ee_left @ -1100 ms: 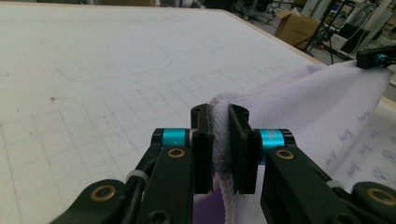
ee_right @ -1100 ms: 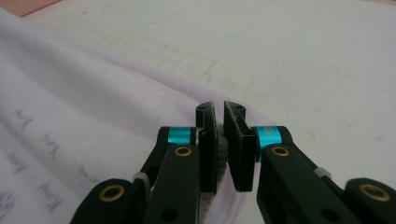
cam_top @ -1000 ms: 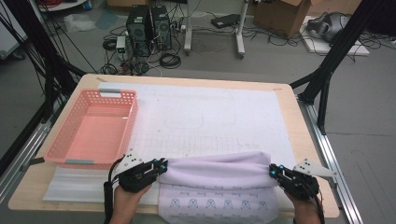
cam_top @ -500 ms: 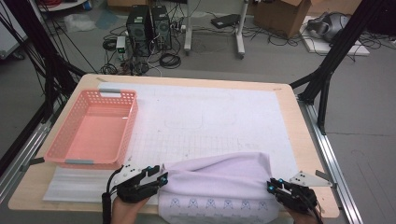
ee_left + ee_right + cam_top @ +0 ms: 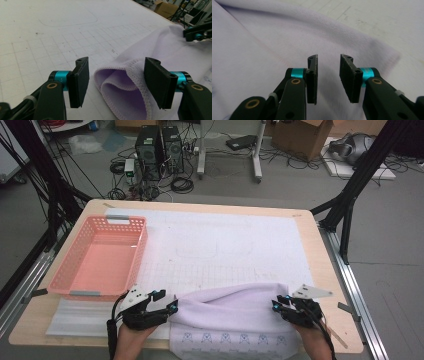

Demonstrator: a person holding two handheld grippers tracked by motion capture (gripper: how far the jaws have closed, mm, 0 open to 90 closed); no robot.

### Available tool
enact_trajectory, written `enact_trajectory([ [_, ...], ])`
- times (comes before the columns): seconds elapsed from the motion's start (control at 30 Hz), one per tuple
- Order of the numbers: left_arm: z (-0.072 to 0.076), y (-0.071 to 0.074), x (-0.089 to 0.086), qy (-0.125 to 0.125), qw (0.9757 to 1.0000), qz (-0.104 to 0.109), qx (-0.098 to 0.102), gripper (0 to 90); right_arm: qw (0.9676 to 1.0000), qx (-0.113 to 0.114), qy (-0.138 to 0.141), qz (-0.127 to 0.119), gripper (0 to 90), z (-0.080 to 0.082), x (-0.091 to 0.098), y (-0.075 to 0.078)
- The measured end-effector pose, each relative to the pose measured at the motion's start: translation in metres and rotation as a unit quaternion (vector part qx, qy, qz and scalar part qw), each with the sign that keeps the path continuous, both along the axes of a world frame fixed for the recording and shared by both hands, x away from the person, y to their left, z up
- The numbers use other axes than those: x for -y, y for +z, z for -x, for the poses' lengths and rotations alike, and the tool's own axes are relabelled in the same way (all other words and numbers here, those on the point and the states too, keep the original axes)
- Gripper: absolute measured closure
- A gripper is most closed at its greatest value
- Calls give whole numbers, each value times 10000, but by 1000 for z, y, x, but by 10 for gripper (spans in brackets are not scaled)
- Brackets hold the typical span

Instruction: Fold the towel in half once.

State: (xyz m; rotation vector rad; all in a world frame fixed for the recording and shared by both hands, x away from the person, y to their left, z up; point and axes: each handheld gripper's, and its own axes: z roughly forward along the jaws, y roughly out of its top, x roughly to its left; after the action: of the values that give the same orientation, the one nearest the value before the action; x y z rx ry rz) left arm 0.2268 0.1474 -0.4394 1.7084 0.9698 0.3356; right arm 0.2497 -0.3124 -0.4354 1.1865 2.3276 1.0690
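Observation:
A lilac towel (image 5: 227, 312) lies folded along the table's near edge, its patterned hem hanging over the front. My left gripper (image 5: 167, 309) is at the towel's left end. In the left gripper view it (image 5: 116, 62) stands open, and the towel's rolled, stitched edge (image 5: 120, 85) lies loose between the jaws. My right gripper (image 5: 278, 305) is at the towel's right end. In the right gripper view it (image 5: 329, 57) is open just above the towel (image 5: 262, 45), with nothing clamped. The right gripper (image 5: 197, 33) also shows far off in the left gripper view.
An empty pink basket (image 5: 75, 265) stands on the left of the table. A white grid mat (image 5: 225, 240) covers the wooden table (image 5: 320, 255). Computers, cables and boxes sit on the floor beyond the far edge.
Both grippers dipped toward the near edge with the towel's ends, then eased forward a little. The towel's fold has settled on the table and both jaws now stand open.

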Motion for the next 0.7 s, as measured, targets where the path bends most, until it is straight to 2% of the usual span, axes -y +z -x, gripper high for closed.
enact_trajectory([
  [0.07,-2,0,-1,-8,10000,6,-12,381,9998,-154,6,80,696,-17,-5,-5],
  [0.13,-4,0,-1,-19,10000,31,-18,382,9999,-122,-102,-6,727,-30,-4,-7],
  [0.17,-5,0,-2,-9,10000,49,-27,382,9995,-64,-292,96,729,-34,-4,-7],
  [0.23,-9,1,-1,-47,9999,86,-56,383,9964,86,-785,311,712,-40,0,-8],
  [0.27,-12,2,-1,-71,9999,91,-66,384,9948,89,-977,262,713,-42,4,-8],
  [0.33,-19,4,2,-163,9997,99,-134,384,9931,118,-1138,247,716,-42,9,-7],
  [0.47,-33,10,17,-414,9989,-69,-193,382,9935,294,-1098,93,682,-32,17,1],
  [0.6,-43,11,36,-621,9972,-301,-292,362,9947,367,-961,5,668,-21,22,6],
  [0.7,-48,5,52,-747,9944,-639,-380,350,9955,359,-882,-29,663,-16,24,6],
])
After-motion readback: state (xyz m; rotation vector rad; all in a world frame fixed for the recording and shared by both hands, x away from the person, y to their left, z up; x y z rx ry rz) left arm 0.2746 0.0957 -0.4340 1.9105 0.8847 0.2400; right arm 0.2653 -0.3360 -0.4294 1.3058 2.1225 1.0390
